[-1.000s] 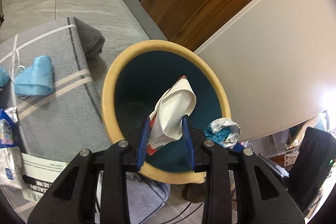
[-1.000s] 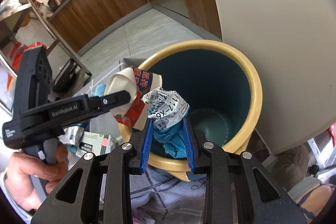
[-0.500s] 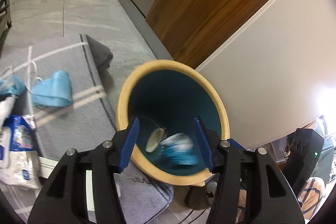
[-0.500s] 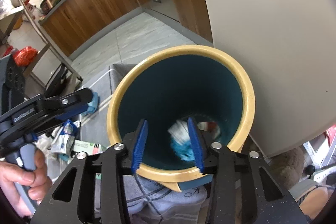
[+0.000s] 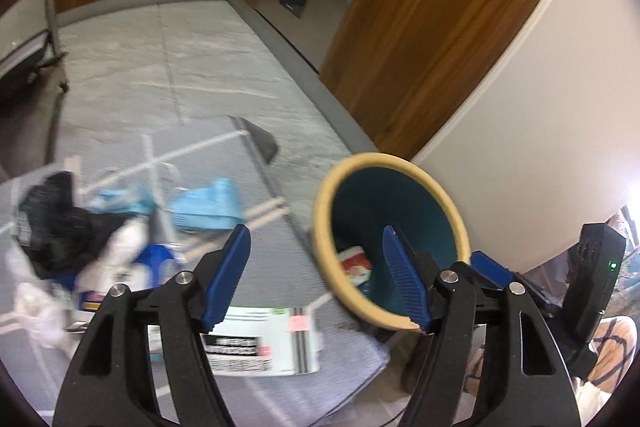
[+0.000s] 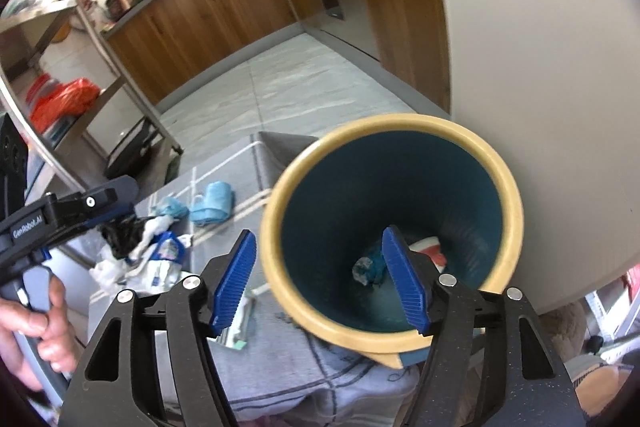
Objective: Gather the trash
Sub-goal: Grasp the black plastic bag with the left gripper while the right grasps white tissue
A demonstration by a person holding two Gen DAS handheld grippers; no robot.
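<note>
A teal bin with a cream rim [image 5: 400, 159] [image 6: 400, 121] stands on the grey mat by the white wall. At its bottom lie a red-and-white paper cup [image 5: 354, 263] [image 6: 430, 247] and a crumpled blue-and-white wrapper [image 6: 366, 269]. My left gripper [image 5: 314, 239] hangs back from the bin, over the mat, its jaws opening with nothing between them. My right gripper [image 6: 320, 235] hovers over the bin's near rim, its jaws also opening and empty. More trash lies on the mat: blue face masks [image 5: 208, 205] [image 6: 212, 205], a black item [image 5: 56, 223], white tissue and a blue-white packet [image 5: 156, 263].
A printed white sheet [image 5: 260, 339] lies on the mat [image 5: 120, 155] near the front. Wooden cabinets [image 5: 420, 27] and an oven line the back. A metal shelf rack [image 6: 80, 67] stands left. A hand [image 6: 40, 327] holds the left gripper's handle.
Both grippers opened and dropped their trash, which now lies in the bin. The left gripper pulled back and up, so the bin sits smaller and further right in its view.
</note>
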